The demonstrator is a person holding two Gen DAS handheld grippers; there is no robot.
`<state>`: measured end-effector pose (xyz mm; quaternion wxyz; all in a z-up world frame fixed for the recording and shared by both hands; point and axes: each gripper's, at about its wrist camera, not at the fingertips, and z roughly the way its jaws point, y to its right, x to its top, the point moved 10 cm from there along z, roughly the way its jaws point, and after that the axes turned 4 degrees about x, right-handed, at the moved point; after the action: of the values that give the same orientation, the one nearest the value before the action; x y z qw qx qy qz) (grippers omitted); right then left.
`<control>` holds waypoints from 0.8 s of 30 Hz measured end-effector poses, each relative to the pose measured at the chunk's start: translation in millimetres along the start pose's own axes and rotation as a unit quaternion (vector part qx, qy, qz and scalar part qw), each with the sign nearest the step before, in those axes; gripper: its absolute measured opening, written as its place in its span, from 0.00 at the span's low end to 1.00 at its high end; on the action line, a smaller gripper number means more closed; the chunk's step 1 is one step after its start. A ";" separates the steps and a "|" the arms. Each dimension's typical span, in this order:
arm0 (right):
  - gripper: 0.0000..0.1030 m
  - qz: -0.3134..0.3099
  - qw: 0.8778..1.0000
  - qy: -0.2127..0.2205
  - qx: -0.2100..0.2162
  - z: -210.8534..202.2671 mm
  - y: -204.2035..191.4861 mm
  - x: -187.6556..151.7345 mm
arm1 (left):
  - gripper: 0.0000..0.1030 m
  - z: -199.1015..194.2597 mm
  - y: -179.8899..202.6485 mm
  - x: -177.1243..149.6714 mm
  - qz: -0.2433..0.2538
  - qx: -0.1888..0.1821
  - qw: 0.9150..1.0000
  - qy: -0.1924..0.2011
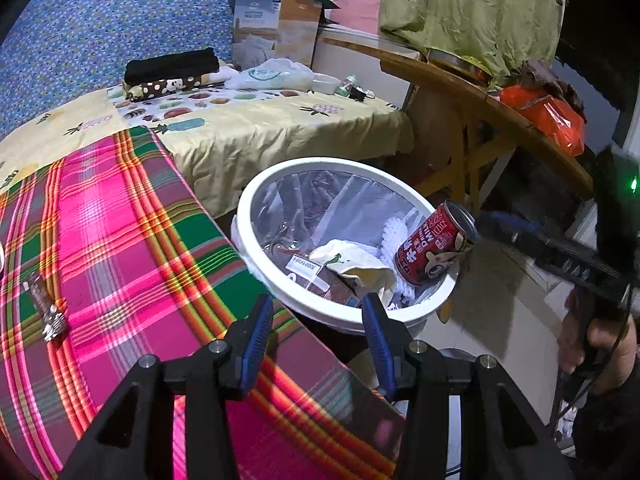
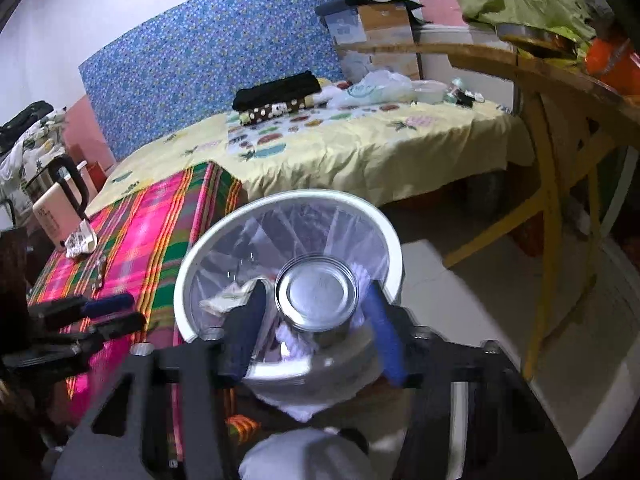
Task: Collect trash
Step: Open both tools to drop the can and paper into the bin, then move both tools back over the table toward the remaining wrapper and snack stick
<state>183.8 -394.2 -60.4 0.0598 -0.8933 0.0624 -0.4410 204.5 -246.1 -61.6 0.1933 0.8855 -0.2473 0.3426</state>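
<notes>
A white trash bin (image 1: 256,200) lined with clear plastic stands beside the plaid table; it holds paper and wrappers. A red can (image 1: 434,246) hangs tilted over the bin's right side, just ahead of my right gripper's blue fingers (image 1: 496,222). In the right wrist view the can's silver end (image 2: 318,294) sits between the spread blue pads with gaps on both sides, over the bin (image 2: 192,264). My right gripper (image 2: 320,300) is open. My left gripper (image 1: 318,320) is open and empty above the bin's near rim. A brown wrapper (image 1: 46,308) lies on the plaid cloth at left.
The table with pink and green plaid cloth (image 1: 120,248) is left of the bin. A bed with yellow sheet (image 1: 260,128) lies behind it. A wooden table (image 1: 480,100) with an orange bag stands at right. A kettle (image 2: 56,200) sits on the plaid table.
</notes>
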 end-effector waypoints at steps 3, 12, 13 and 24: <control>0.23 -0.002 1.000 -0.025 0.004 13.8 -3.0 -12.5 | 0.47 -4.6 -4.5 -2.7 -0.006 0.005 1.000 0.000; 0.21 -0.009 0.999 -0.034 -0.004 21.9 -5.3 -8.3 | 0.47 -14.6 -20.5 -6.0 -0.023 0.025 0.999 0.004; 0.21 -0.014 0.999 -0.039 -0.006 23.5 -5.2 -10.4 | 0.47 -14.9 -21.1 -5.9 -0.024 0.026 0.999 0.005; 0.21 -0.019 0.999 -0.031 -0.009 -3.0 -17.6 -11.4 | 0.47 -34.3 -32.0 -8.4 -0.036 0.045 0.998 0.021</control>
<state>175.6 -375.2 -64.6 0.0450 -0.9081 0.0478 -0.4135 199.8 -200.2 -49.4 0.1703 0.8941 -0.1952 0.3652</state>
